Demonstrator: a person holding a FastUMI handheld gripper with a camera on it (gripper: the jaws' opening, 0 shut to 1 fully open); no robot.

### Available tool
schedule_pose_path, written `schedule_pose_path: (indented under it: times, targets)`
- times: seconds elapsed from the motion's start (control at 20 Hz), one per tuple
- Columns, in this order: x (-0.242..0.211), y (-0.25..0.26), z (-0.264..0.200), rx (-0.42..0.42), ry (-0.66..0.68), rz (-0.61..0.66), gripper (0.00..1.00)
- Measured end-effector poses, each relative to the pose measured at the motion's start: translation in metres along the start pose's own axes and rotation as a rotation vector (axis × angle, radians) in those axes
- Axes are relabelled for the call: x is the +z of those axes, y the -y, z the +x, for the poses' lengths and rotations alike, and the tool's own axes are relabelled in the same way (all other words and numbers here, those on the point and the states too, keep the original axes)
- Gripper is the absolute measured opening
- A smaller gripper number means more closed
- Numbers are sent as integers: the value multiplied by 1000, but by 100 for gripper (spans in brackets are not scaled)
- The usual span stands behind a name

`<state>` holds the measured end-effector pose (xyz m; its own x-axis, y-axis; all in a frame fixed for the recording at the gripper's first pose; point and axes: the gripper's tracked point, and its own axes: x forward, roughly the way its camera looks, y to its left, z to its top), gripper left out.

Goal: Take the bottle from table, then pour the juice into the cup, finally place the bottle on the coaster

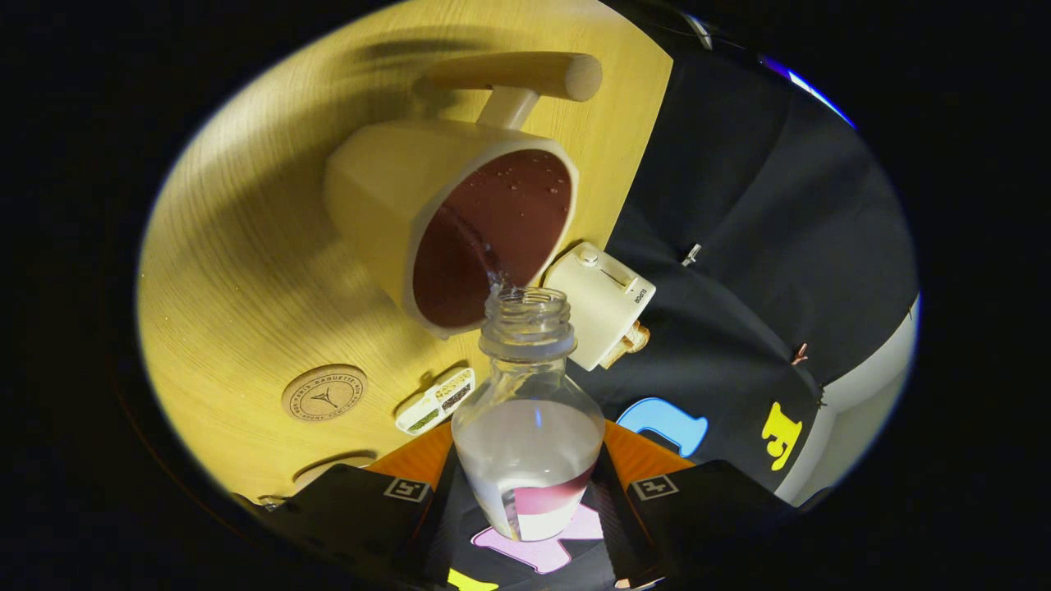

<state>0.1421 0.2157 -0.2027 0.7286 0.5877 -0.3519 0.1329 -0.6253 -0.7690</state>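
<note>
A clear plastic bottle (527,410) with no cap sits between my two fingers, and my gripper (530,492) is shut on its body. The bottle is tipped, its open mouth at the rim of a cream cup (447,222) with a dark brown inside. A thin stream of liquid runs from the mouth into the cup. Pale liquid fills part of the bottle. The cup stands on the wooden table (246,246). A round cork coaster (324,393) lies on the table, nearer my fingers and to one side of the bottle.
A wooden peg stand (513,78) rises beyond the cup. A small cream box-shaped device (603,304) rests by the table edge next to the cup. A small flat packet (435,400) lies between the coaster and the bottle. The booth's black cloth wall hangs past the table edge.
</note>
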Motion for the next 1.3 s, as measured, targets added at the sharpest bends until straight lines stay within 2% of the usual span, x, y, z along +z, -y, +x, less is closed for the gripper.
schedule_pose_path:
  times: [0.55, 1.3]
  targets:
    - [4, 15, -1, -27, 28, -67, 73]
    - [3, 13, -7, -5, 22, -93, 73]
